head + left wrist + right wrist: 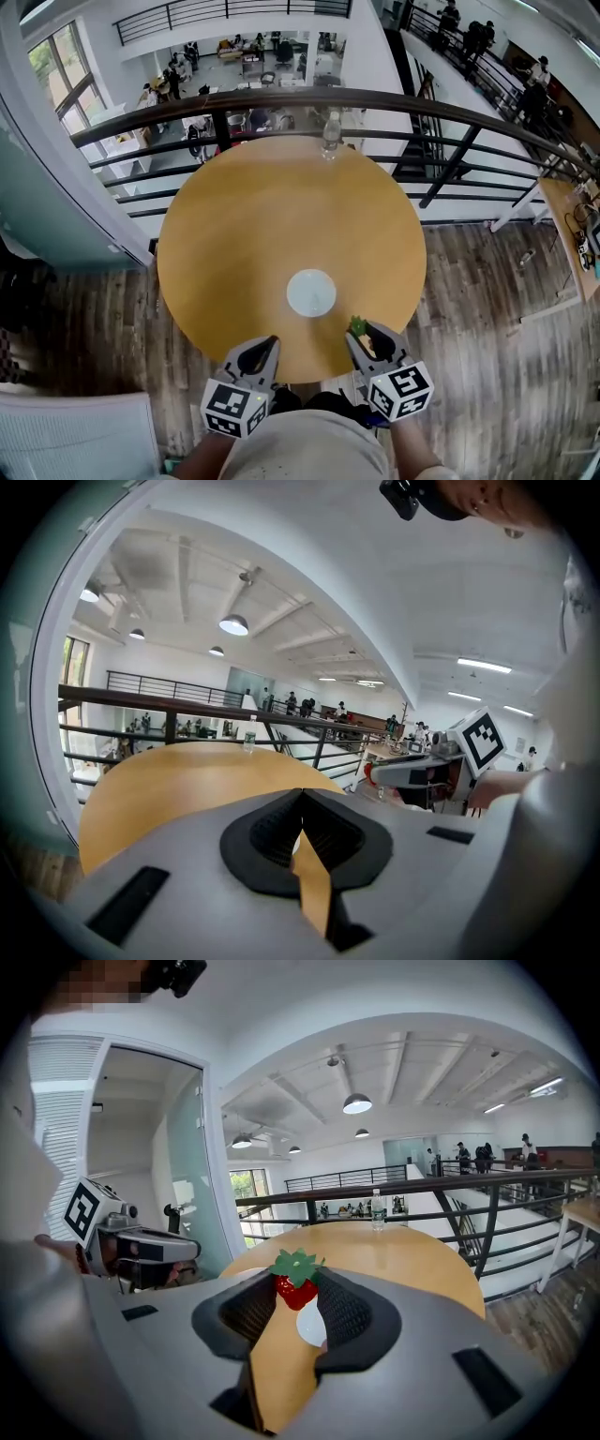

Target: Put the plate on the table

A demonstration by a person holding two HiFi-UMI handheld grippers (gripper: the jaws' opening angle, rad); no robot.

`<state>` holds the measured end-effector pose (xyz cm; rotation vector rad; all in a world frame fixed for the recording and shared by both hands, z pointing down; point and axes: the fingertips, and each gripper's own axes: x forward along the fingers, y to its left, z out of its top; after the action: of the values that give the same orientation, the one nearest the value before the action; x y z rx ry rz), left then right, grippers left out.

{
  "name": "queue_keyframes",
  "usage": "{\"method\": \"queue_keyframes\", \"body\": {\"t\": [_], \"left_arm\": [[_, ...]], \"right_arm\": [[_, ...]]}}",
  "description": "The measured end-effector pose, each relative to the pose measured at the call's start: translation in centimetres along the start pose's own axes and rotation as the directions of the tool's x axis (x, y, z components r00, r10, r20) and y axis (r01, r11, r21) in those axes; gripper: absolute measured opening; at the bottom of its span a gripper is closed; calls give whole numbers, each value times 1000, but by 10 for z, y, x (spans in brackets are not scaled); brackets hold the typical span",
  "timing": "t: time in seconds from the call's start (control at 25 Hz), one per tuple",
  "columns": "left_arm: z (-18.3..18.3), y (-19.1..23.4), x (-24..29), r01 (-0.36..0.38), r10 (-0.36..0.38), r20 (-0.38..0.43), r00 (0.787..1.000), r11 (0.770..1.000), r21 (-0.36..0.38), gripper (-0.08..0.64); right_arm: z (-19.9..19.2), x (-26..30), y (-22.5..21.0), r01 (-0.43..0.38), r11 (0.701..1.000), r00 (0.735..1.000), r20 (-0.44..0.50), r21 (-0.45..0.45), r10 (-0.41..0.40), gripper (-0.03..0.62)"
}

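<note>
Placement looks finished: the plate point(311, 292) lies flat on the round tabletop point(234, 225), on the half nearer the person and a little right of centre, with nothing on it. A water bottle point(331, 136) stands upright at the far rim, well apart from it, in front of the railing point(441, 112).

The step in hand therefore seems to be something beyond the stated task. The right hand-held gripper point(361, 331) has its jaws pressed on a small strawberry point(296, 1283), red with a green leafy top, pinched at the very tips. The plate shows just beyond and below those tips. A fair guess is that the fruit goes onto the plate next. That would call for a short reach forward and toward the left gripper's side, then a drop low over the plate's middle before the jaws part, so that the strawberry does not roll off.

The left hand-held gripper point(268, 345) holds nothing, and its jaw tips meet.

Both grippers sit side by side over the near rim of the tabletop, pointing forward and slightly down, marker cubes toward the person. The plate lies ahead and between them, touched by neither.
</note>
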<state>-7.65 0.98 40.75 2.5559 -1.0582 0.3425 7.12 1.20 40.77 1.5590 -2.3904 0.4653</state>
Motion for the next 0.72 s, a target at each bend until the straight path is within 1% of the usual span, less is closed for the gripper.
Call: {"method": "queue_keyframes", "body": {"t": [0.12,0.32,0.4,0.52,0.72], "left_arm": [[0,4,6,19,-19,-10,1000,1000,2,21],[7,5,15,26,-26,-14,1000,1000,3,21],[11,6,19,19,-19,-13,1000,1000,4,22],[16,5,24,3,-4,-12,1000,1000,-13,21],[17,6,32,-16,16,-12,1000,1000,-27,21]], "right_arm": [[-1,5,-3,16,1000,1000,-8,9,-16,152],[2,7,-12,23,1000,1000,-15,12,-23,152],[3,9,-16,20,1000,1000,-20,13,-19,152],[6,12,-23,10,1000,999,-37,11,-10,152],[9,23,-31,-14,1000,998,-58,-3,14,152]]}}
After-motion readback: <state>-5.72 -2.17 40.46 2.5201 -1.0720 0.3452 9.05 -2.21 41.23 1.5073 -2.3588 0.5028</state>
